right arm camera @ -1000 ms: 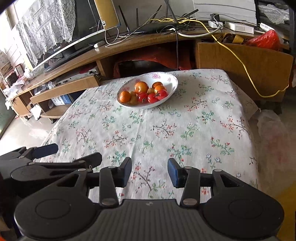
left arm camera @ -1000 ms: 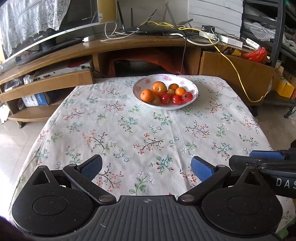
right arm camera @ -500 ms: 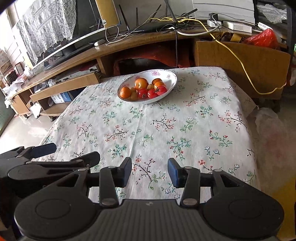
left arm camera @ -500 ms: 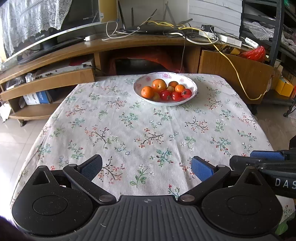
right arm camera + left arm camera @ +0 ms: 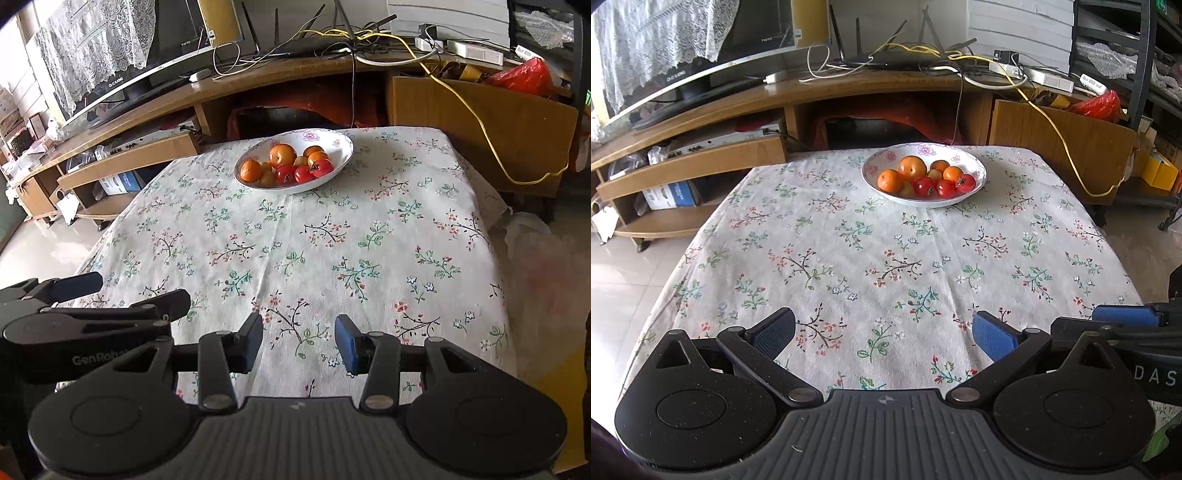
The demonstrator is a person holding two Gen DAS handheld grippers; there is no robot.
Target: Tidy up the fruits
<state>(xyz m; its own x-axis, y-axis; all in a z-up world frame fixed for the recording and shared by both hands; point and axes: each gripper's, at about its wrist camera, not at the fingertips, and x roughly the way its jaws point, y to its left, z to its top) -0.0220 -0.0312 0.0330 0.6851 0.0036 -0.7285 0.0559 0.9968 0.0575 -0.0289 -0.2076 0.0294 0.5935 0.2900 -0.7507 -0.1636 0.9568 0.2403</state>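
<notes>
Both tools [image 5: 882, 334] [image 5: 299, 338] tilt down, jaws apart, empty.

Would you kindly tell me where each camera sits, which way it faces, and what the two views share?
Left wrist: sits on the left tool, looking forward and down across the table at the bowl; its own open fingers show, with the right tool at the right edge.
Right wrist: sits on the right tool, facing the same way; its narrower open fingers show, with the left tool at the left edge.
Shared: table, bowl of fruit, TV stand, yellow cable.
</notes>
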